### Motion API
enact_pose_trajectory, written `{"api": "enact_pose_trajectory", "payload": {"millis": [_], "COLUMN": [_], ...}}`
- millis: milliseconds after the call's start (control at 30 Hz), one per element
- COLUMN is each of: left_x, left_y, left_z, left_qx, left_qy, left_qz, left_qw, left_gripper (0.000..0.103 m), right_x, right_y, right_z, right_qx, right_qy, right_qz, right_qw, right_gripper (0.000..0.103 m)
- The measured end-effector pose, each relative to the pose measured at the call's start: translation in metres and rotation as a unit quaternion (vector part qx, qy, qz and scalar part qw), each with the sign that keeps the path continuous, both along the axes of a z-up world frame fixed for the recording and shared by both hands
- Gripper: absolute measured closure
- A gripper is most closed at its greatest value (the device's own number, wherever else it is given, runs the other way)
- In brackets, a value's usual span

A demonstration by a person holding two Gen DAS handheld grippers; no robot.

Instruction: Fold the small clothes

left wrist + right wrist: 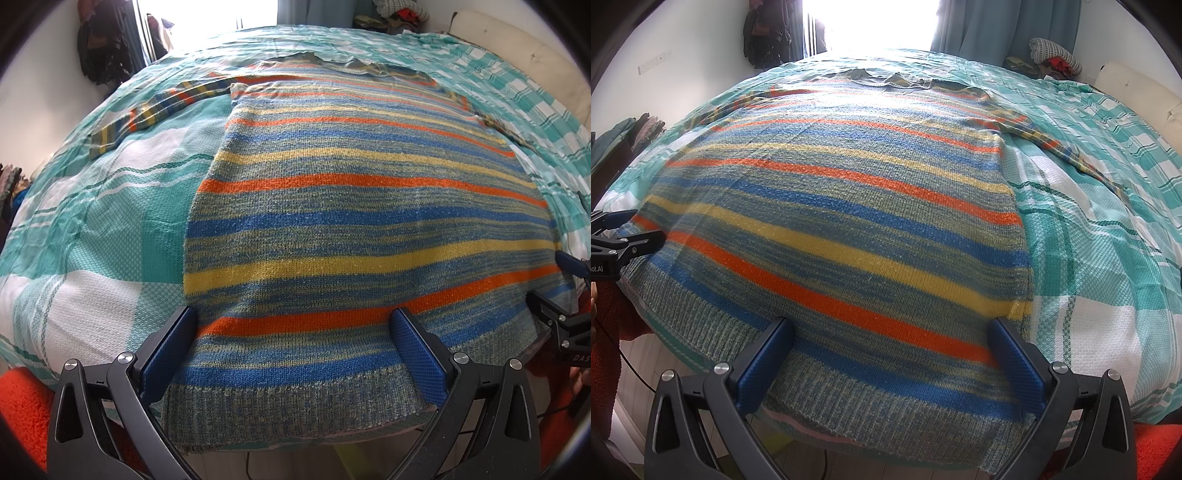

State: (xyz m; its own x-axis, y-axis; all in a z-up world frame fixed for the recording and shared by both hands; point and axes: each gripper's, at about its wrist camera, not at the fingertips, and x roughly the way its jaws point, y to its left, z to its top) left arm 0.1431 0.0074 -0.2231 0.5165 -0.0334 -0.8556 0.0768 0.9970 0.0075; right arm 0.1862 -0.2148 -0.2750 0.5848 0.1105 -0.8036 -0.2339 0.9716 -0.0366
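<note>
sweater [351, 221] on bed [110, 229] | sleeves out sideways | hem at near edge

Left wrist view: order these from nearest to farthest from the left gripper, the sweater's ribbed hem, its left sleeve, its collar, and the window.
1. Ribbed hem: right between the open jaws of the left gripper.
2. Left sleeve: stretched out on the bedspread, far left.
3. Collar: far end of the sweater, centre.
4. Window: beyond the bed, top.
</note>
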Motion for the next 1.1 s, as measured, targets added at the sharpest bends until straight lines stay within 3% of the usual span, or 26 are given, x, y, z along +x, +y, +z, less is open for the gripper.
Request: {"api": "enact_pose_trajectory", "payload": {"millis": [1100], "left_x": [0.0002], "left_y": [-0.0003], "left_z": [-0.0002], "left_qx": [0.0], "left_qy": [0.0], "left_qz": [0.0], "left_qw": [1.0], "left_gripper": [0.0], "right_x": [0.0002], "right_y": [0.002], "right_z": [-0.0002], "right_qx": [-0.006], "right_qy": [-0.002], "right_qz": [0.001], "right_qw": [1.0], "right_gripper": [0.0]}}
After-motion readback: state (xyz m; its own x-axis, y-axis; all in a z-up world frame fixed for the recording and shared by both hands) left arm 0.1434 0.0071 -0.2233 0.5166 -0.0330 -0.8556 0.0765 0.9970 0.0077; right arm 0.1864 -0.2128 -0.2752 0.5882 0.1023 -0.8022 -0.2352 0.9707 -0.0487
